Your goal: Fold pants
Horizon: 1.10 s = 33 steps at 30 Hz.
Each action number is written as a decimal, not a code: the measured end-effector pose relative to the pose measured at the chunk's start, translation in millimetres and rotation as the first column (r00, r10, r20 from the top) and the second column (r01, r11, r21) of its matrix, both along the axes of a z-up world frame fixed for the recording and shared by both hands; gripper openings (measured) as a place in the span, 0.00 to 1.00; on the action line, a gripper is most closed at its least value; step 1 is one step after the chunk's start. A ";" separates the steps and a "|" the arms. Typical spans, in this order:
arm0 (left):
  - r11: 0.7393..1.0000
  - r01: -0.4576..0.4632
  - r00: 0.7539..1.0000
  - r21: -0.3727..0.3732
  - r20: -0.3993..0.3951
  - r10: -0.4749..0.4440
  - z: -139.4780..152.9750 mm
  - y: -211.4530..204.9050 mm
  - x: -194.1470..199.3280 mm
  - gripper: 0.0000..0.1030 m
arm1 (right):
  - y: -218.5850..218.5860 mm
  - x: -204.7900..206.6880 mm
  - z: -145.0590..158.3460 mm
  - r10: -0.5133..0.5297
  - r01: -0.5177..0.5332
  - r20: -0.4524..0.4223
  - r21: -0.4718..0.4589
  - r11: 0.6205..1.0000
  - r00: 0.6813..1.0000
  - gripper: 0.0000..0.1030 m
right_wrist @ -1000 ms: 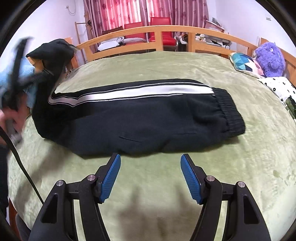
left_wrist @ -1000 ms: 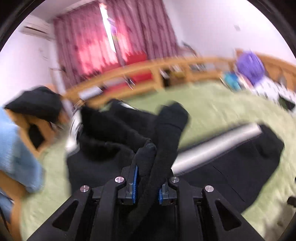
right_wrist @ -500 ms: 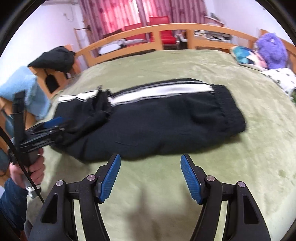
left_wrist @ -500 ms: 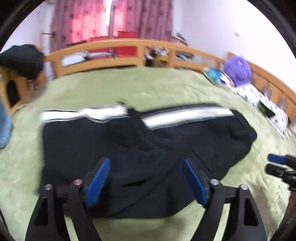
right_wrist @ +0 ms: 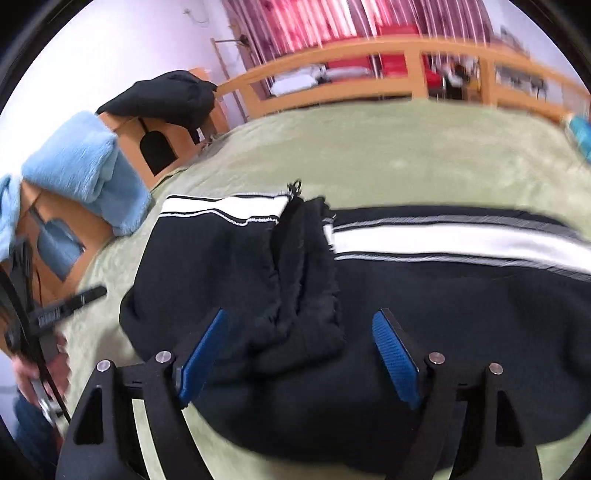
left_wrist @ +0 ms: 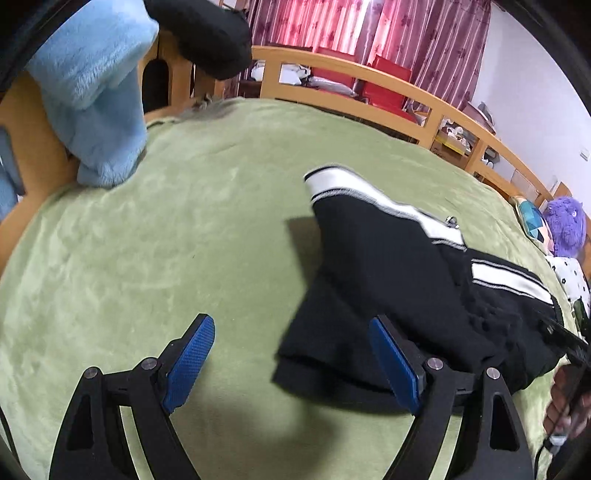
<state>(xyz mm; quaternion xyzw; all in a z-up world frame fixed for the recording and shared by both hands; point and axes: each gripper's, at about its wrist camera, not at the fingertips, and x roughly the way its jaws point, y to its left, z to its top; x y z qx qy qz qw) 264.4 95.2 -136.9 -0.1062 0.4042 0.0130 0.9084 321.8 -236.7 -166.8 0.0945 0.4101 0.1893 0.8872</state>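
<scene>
Black pants (right_wrist: 424,295) with a white side stripe lie on the green bed cover (right_wrist: 406,155), the leg end folded back over the middle in a rumpled flap (right_wrist: 303,266). My right gripper (right_wrist: 299,354) is open and empty, low over the folded part. My left gripper (left_wrist: 291,362) is open and empty at the pants' (left_wrist: 388,280) left fold edge, its right finger (left_wrist: 395,365) against the cloth. The left gripper also shows at the left edge of the right wrist view (right_wrist: 70,302).
A light blue fluffy blanket (left_wrist: 92,96) and a black garment (left_wrist: 207,33) hang on the wooden frame at the left. A wooden rail (left_wrist: 369,99) runs along the far side. A purple plush toy (left_wrist: 565,229) and a pillow lie at far right.
My left gripper let go of the leg end, which now lies folded over the pants, and drew back left. My right gripper moved forward over the pants.
</scene>
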 end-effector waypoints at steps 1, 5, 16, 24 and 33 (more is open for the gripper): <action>1.000 0.003 1.000 -0.001 -0.010 -0.003 -5.8 1.5 3.0 0.82 | 4.0 10.6 -9.9 -0.005 0.006 -0.036 0.010 1.000 0.999 0.78; 0.998 0.015 0.999 -0.056 -0.027 -0.017 -19.8 7.4 8.2 0.82 | 26.9 29.9 -41.7 -0.019 0.019 -0.115 -0.001 1.000 0.993 0.77; 0.975 0.098 0.995 -0.197 0.019 -0.097 -13.2 -16.3 3.8 0.82 | 43.2 -3.7 -4.6 -0.025 0.031 0.055 -0.111 0.993 0.998 0.23; 0.969 0.097 0.994 -0.226 -0.025 -0.105 -21.9 -41.8 4.9 0.82 | -24.4 -56.0 -28.0 -0.205 0.201 -0.014 -0.149 0.968 0.979 0.25; 0.965 0.048 0.997 -0.259 -0.043 -0.061 -33.4 -33.5 29.5 0.82 | -53.6 -46.1 6.9 -0.188 0.195 0.080 -0.103 0.975 0.979 0.68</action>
